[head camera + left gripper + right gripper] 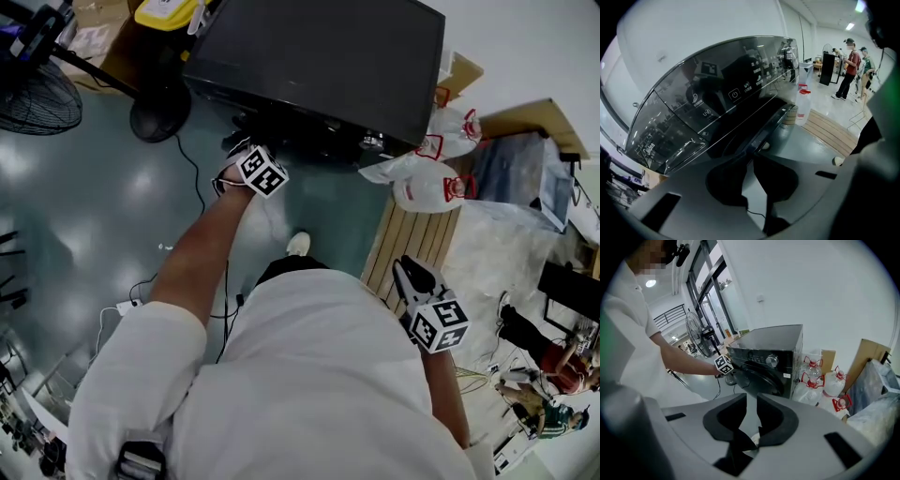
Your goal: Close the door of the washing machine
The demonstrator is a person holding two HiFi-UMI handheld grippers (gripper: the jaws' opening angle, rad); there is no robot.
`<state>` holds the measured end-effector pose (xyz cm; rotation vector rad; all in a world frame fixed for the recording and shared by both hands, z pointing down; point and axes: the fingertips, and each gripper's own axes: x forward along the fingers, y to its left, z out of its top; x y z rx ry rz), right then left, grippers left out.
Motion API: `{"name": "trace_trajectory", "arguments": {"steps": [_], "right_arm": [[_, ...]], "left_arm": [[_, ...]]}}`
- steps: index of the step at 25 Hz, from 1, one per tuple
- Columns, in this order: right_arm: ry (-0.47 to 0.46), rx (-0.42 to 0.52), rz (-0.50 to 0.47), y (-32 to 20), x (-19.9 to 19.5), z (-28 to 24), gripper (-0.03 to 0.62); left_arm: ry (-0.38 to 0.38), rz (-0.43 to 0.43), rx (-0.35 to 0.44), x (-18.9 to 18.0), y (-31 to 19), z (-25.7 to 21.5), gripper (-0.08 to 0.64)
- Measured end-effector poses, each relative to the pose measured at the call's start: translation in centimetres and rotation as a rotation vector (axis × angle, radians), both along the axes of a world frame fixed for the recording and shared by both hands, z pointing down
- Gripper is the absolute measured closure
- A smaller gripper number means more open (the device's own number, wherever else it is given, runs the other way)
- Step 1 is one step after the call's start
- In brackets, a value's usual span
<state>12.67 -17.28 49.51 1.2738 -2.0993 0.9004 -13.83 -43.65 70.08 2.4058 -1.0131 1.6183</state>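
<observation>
The black washing machine (319, 66) stands ahead of me on the grey floor; its control panel and knob (790, 56) fill the left gripper view. My left gripper (242, 150) reaches out to the machine's front, with its jaws together at the round dark door (740, 133), and nothing is held. The right gripper view shows the door (757, 376) lying near the machine's front (768, 357); I cannot tell whether it is latched. My right gripper (406, 270) hangs back at my right side, shut and empty, its pads (771, 420) pointing toward the machine.
Water bottles in white bags (431, 178) lean beside the machine on a wooden pallet (412, 239). A floor fan (37, 94) and a round stand base (159, 117) sit to the left. Cables (202, 187) trail across the floor. Two people (851, 65) stand far off.
</observation>
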Motion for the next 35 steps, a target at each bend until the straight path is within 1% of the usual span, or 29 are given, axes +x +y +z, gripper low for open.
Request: {"name": "trace_trajectory", "arguments": {"steps": [8, 12, 21, 26, 29, 35], "right_arm": [[0.015, 0.002, 0.021, -0.8, 0.4, -0.3, 0.514], [0.016, 0.000, 0.035, -1.3, 0.7, -0.3, 0.514], [0.009, -0.013, 0.020, -1.9, 1.0, 0.1, 0.514], [0.008, -0.015, 0.004, -1.6, 0.6, 0.3, 0.515], [0.006, -0.013, 0.004, -1.2, 0.7, 0.2, 0.515], [-0.004, 0.008, 0.003, 0.1, 0.9, 0.1, 0.515]], "left_arm": [[0.003, 0.000, 0.021, 0.1, -2.5, -0.1, 0.503], [0.009, 0.013, 0.036, 0.2, -2.7, -0.3, 0.503], [0.006, 0.035, 0.023, 0.8, -3.0, -0.1, 0.502], [-0.006, 0.069, 0.023, 0.7, -3.2, -0.1, 0.501], [-0.007, 0.052, 0.016, 0.5, -3.2, 0.0, 0.500], [-0.007, -0.026, 0.017, 0.1, -3.0, -0.8, 0.503]]}}
